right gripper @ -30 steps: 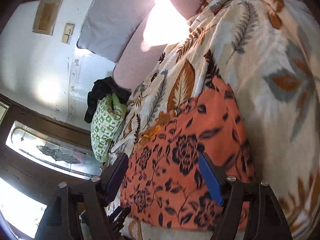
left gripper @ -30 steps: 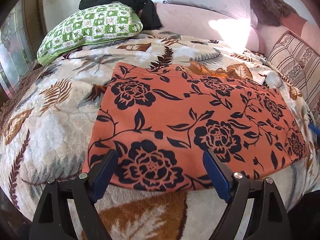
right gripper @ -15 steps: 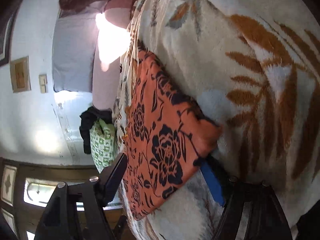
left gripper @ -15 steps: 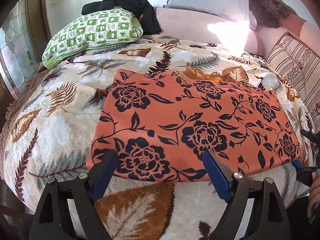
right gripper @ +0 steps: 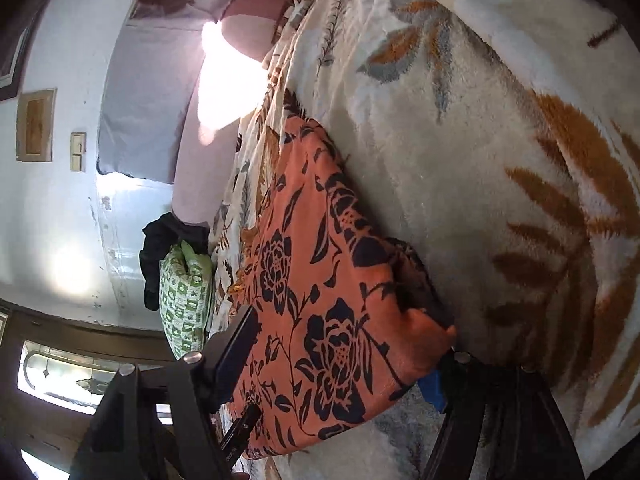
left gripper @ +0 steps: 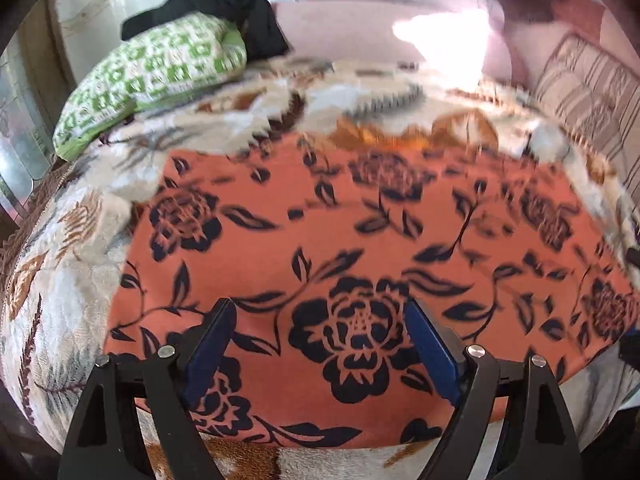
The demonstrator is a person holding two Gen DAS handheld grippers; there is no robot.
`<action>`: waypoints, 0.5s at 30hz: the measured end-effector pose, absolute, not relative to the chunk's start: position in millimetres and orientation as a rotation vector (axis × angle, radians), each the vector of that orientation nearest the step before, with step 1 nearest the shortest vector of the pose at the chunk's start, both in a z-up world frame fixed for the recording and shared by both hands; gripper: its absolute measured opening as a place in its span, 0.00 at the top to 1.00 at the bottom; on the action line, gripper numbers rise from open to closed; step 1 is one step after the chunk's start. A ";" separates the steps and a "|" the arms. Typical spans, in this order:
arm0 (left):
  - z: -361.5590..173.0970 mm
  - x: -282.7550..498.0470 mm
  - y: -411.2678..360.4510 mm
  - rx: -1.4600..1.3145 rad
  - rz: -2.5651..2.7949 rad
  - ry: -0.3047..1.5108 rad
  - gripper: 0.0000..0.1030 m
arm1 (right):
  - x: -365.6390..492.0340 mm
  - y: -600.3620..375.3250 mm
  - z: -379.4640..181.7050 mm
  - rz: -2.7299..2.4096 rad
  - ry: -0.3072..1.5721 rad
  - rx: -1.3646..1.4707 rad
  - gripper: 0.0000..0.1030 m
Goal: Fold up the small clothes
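An orange garment with a dark floral print (left gripper: 360,240) lies flat on a leaf-patterned blanket (left gripper: 60,240). My left gripper (left gripper: 320,344) is open, low over the garment's near edge, with its blue pads either side of a printed flower. In the right wrist view the garment (right gripper: 320,280) runs away from me. My right gripper (right gripper: 344,356) is open and straddles the garment's near corner; that corner covers most of the right blue pad (right gripper: 434,390).
A green patterned pillow (left gripper: 152,76) with a black cloth (left gripper: 240,12) on it lies at the back left. A striped cushion (left gripper: 592,92) stands at the back right. A pink headboard cushion (left gripper: 360,28) runs behind the bed. A window (right gripper: 72,376) is to the left.
My left gripper has moved forward over the garment's near edge. My right gripper has moved in on the garment's corner, which now lies between its fingers.
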State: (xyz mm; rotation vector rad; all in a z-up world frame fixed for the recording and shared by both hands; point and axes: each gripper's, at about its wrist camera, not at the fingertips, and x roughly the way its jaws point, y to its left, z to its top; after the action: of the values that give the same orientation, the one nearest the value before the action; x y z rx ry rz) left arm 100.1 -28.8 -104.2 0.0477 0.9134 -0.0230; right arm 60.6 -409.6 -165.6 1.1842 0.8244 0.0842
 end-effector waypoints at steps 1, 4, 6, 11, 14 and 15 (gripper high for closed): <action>-103.1 100.3 -28.3 0.041 -0.031 0.911 0.16 | 60.8 -409.0 -160.5 0.070 0.816 1.155 0.28; -122.6 108.7 -29.9 0.062 -0.031 0.973 0.16 | 69.5 -404.0 -168.3 0.034 0.859 1.131 0.28; -137.0 109.6 -33.8 0.108 -0.022 0.975 0.13 | 70.4 -402.2 -172.4 0.015 0.852 1.128 0.28; -137.4 112.8 -33.7 0.111 -0.032 0.974 0.12 | 84.4 -391.3 -171.2 0.008 0.947 1.029 0.82; -134.1 115.8 -27.8 0.103 -0.065 0.980 0.12 | 90.5 -372.6 -136.4 0.023 0.927 0.891 0.84; -128.5 113.9 -21.5 0.066 -0.089 0.982 0.12 | 93.9 -361.6 -117.2 0.040 0.905 0.832 0.84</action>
State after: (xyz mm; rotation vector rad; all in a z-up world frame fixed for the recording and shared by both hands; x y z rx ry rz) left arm 113.9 -21.5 -128.5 0.0663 0.9824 -0.0893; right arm 93.9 -361.6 -117.2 0.8323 0.9051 0.0400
